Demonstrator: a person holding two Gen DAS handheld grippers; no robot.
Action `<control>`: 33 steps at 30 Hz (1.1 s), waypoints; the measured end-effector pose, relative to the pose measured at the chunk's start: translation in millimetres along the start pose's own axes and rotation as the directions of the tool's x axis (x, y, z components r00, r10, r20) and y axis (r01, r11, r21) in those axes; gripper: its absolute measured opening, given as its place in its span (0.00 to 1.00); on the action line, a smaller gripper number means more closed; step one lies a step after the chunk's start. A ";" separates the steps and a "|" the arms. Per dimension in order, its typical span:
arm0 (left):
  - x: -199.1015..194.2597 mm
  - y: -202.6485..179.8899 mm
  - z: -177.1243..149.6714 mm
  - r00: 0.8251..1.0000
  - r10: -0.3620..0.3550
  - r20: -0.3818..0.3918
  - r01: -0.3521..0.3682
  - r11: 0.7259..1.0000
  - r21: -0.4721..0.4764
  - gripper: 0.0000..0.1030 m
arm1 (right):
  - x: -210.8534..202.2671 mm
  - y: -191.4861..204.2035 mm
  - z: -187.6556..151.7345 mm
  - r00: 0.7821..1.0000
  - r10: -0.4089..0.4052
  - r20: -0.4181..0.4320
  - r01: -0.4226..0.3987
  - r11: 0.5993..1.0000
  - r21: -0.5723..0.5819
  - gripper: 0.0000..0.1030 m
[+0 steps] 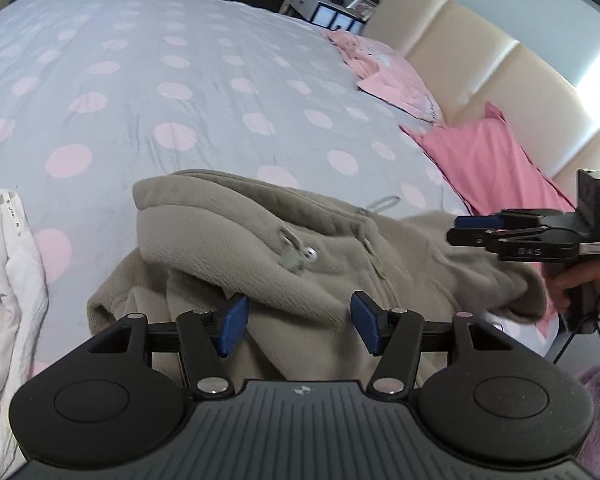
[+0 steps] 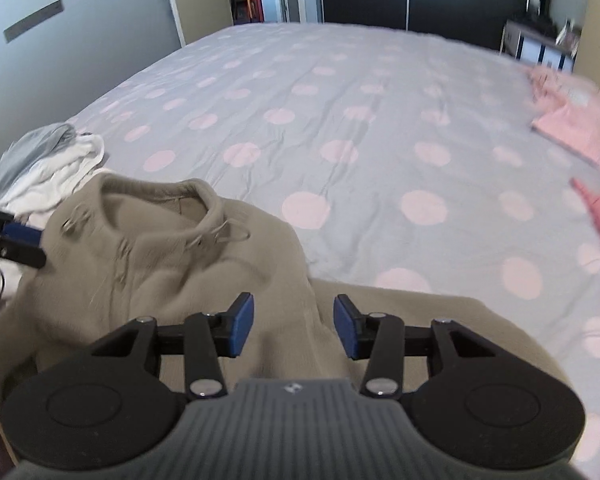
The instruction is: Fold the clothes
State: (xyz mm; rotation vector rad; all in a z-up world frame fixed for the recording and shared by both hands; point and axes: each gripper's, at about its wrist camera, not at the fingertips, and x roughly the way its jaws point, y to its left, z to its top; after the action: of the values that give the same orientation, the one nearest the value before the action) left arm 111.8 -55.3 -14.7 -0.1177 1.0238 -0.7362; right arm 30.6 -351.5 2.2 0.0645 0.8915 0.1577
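left tool [image 1: 296, 326] agape above hoodie [image 1: 260, 236], angled down

Beige hoodie [image 1: 300, 240] near part hidden behind left gripper body, its zip pulls [image 1: 300, 258] motion-blurred; white clothes [image 1: 4, 280] cut by left edge; pink pillows [image 2: 580, 120] blurred, cropped at right edge.

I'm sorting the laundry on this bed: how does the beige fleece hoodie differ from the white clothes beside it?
The beige fleece hoodie is one fuzzy garment with drawstrings, spread out in front of both grippers; the white clothes look smooth and thin. The hoodie lies partly flattened, while the white clothes sit bunched in a heap. The hoodie covers more of the bedspread than the white clothes. Both rest unfolded on the bedspread, and neither is gripped.
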 end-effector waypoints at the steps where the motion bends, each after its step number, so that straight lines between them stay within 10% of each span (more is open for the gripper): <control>1: 4.6 4.9 2.2 1.000 -0.003 -0.003 0.003 1.000 -0.020 0.54 | 10.9 -2.8 4.2 1.000 0.006 -0.010 -0.006 1.000 0.018 0.46; 9: 35.8 48.0 3.0 0.998 -0.052 0.022 0.055 0.981 -0.188 0.54 | 92.4 -36.1 27.0 0.982 0.172 -0.074 -0.146 0.951 0.273 0.46; 14: 39.8 39.0 4.5 1.000 -0.014 0.025 0.017 0.992 -0.129 0.43 | 108.5 -24.4 33.4 0.967 0.238 -0.090 -0.203 0.935 0.290 0.10; 22: 27.5 23.1 0.9 0.995 0.033 0.092 -0.027 0.998 -0.065 0.19 | 63.6 -12.4 39.6 0.983 0.183 0.023 -0.183 0.951 0.248 0.07; 33: -3.6 -18.0 58.6 0.982 0.066 0.179 -0.085 0.992 0.096 0.16 | -16.7 -13.4 61.3 0.961 0.085 0.263 -0.149 0.961 0.233 0.06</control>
State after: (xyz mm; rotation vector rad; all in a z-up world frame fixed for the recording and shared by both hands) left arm 149.1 -80.9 26.8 -0.0523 0.8165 -0.6956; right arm 69.5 -366.8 51.9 0.3675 0.6498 0.1437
